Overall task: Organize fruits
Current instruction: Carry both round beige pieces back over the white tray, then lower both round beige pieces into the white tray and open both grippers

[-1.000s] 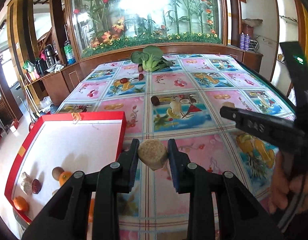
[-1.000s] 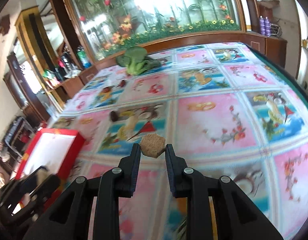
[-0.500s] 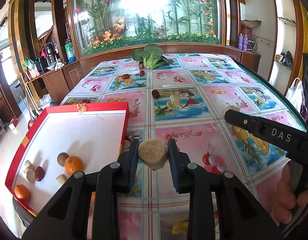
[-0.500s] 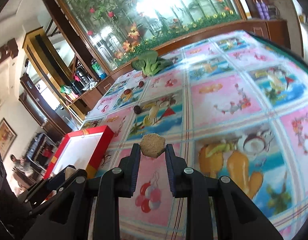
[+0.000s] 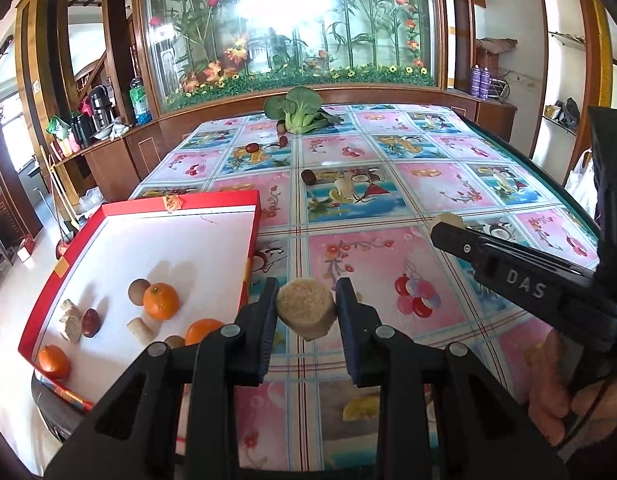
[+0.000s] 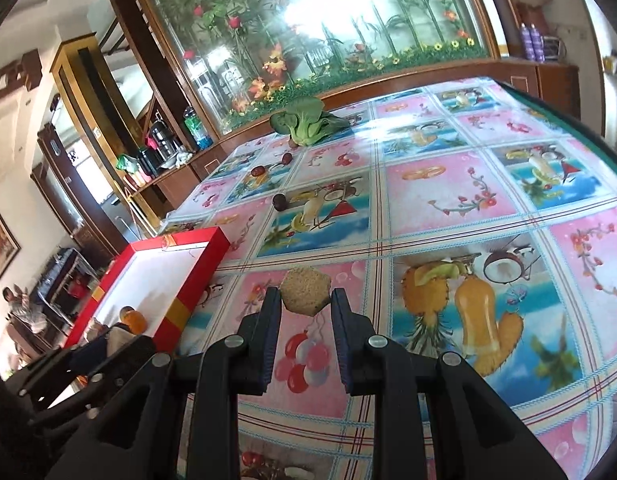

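Note:
My left gripper (image 5: pixel 306 287) is shut on a tan round cake-like piece (image 5: pixel 305 314), held above the table just right of the red box (image 5: pixel 180 204). The box has a white floor and holds three oranges (image 5: pixel 161 300), a brown round fruit (image 5: pixel 138 290), a red date (image 5: pixel 90 322) and pale pieces (image 5: pixel 70 316). My right gripper (image 6: pixel 305 294) is shut on a tan hexagonal piece (image 6: pixel 305 290) over the pink balloon tile. In the left wrist view the right gripper (image 5: pixel 444 232) reaches in from the right. Loose dark dates (image 5: pixel 307 176) lie farther up the table.
A bok choy (image 5: pixel 298 110) lies at the table's far end with two more dates (image 6: pixel 258 171) near it. The red box (image 6: pixel 196 280) overhangs the table's left front corner. A hand (image 5: pixel 556 400) grips the right tool. A person (image 6: pixel 18 304) stands far off at left.
Both grippers have drawn back toward the near end of the table, each still carrying its piece. More of the red box and its fruit now shows in the left wrist view.

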